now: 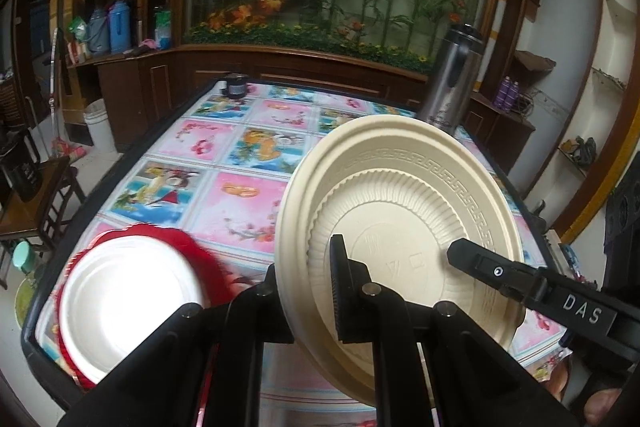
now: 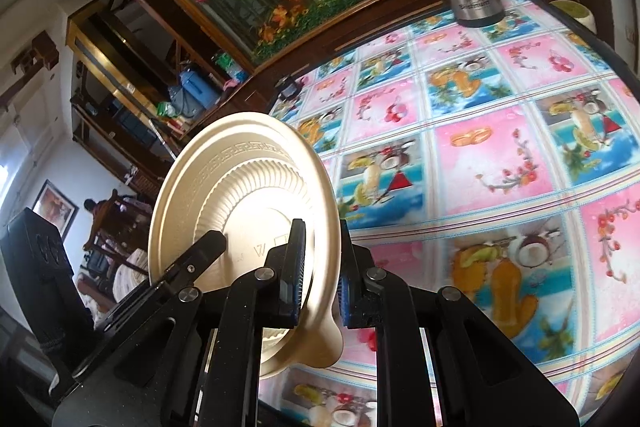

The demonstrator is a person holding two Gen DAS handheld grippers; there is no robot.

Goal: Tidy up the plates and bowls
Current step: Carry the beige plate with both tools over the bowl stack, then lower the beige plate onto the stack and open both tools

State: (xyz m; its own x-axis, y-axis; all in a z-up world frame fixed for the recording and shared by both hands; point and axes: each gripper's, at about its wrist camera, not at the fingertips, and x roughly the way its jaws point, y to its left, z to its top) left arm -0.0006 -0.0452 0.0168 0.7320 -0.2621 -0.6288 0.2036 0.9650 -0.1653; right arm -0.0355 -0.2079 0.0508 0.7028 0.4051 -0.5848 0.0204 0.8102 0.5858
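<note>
- White plate (image 1: 120, 291) is sitting nested on a red plate (image 1: 200, 255) at the near-left part of the tabletop (image 1: 240, 195), down and to the left of both grippers; this stack looks like the likely target.
- Left gripper (image 1: 316, 291) is gripping the near rim of the cream plate (image 1: 400, 195), jaws clenched on it; plate is riding tilted, nearly on edge, clear of the tabletop.
- Right gripper (image 2: 320, 291) is pinching the same plate's rim (image 2: 240, 195) too, jaws clamped on it, its tip showing at the right of the left wrist view.
- Judging: left hand is nearer the stack; plate needs levelling, then carrying leftward and down.
- Steel flask (image 1: 452, 75) is standing far right, well apart.
</note>
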